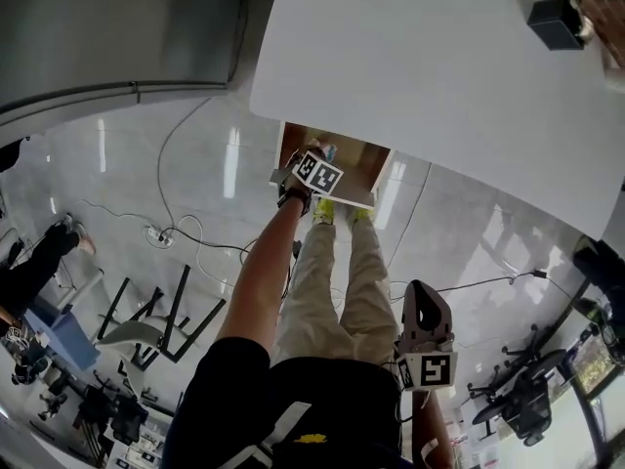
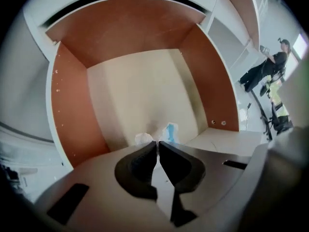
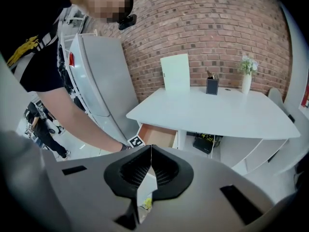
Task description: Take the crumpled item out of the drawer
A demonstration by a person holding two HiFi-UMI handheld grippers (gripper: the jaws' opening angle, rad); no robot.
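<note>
The drawer [image 1: 379,176] stands pulled out from under the white table [image 1: 439,76], with brown side walls [image 2: 72,110] and a pale bottom. A small crumpled white and blue item [image 2: 170,131] lies on the drawer's bottom near the front. My left gripper [image 2: 158,143] reaches down into the drawer, and its jaws are closed together right at the item, which shows on both sides of the tips. In the head view the left gripper [image 1: 320,160] is over the drawer, the item [image 1: 330,149] peeking out past it. My right gripper [image 1: 422,289] hangs low at the right, shut and empty.
The open drawer [image 3: 159,135] is under the table's left end, next to a grey fridge [image 3: 104,86]. On the table top are a dark box [image 1: 557,22], a pale board [image 3: 175,74] and a vase [image 3: 246,79]. Cables and folded chairs [image 1: 156,320] lie on the glossy floor.
</note>
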